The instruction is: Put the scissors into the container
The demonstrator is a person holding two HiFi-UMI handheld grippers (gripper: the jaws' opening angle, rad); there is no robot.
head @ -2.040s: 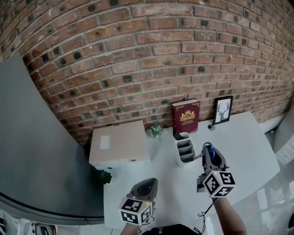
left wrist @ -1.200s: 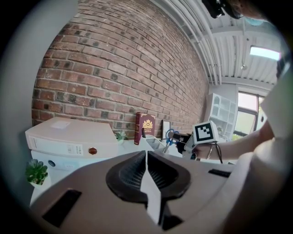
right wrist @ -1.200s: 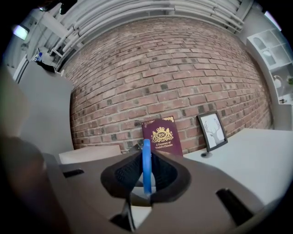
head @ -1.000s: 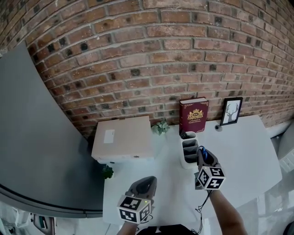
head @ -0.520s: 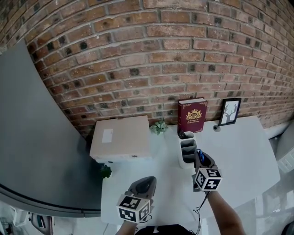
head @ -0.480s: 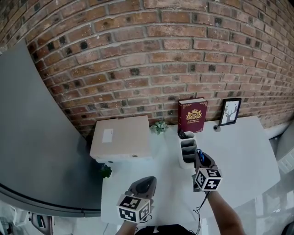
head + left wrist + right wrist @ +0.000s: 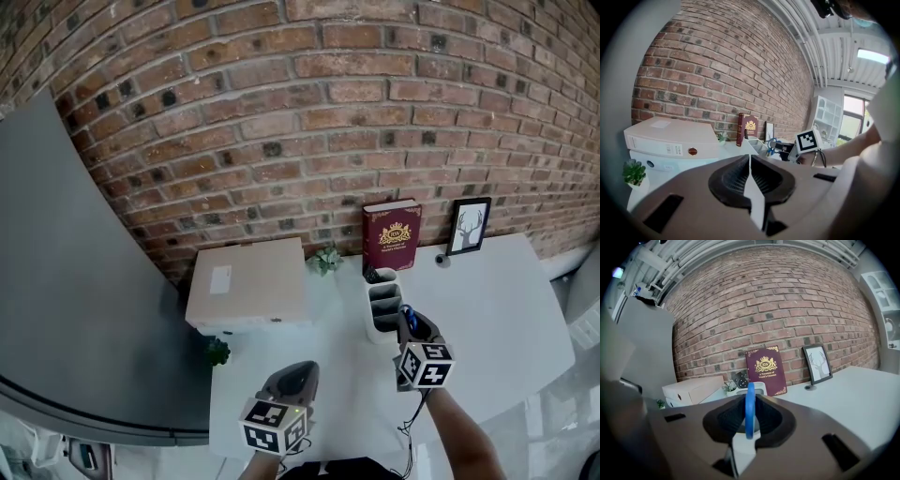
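My right gripper [image 7: 409,322] is shut on the blue handle of the scissors [image 7: 407,311], just to the right of the white compartment container [image 7: 382,307] and close against its side. In the right gripper view the blue handle loop [image 7: 749,408] stands upright between the jaws, with the container [image 7: 757,388] straight ahead. My left gripper [image 7: 300,373] hangs near the table's front edge, shut with nothing in it [image 7: 749,161]. From the left gripper view I see the scissors [image 7: 772,142] next to the container [image 7: 757,146].
A dark red book [image 7: 391,234] leans on the brick wall behind the container, a framed deer picture [image 7: 468,226] to its right. A white box file [image 7: 248,281] lies at the left, a small plant [image 7: 325,260] beside it and another [image 7: 217,352] at the table's left edge.
My right gripper with the scissors has drawn in toward the container's right side since two seconds ago, then barely moved. The left gripper has stayed put.
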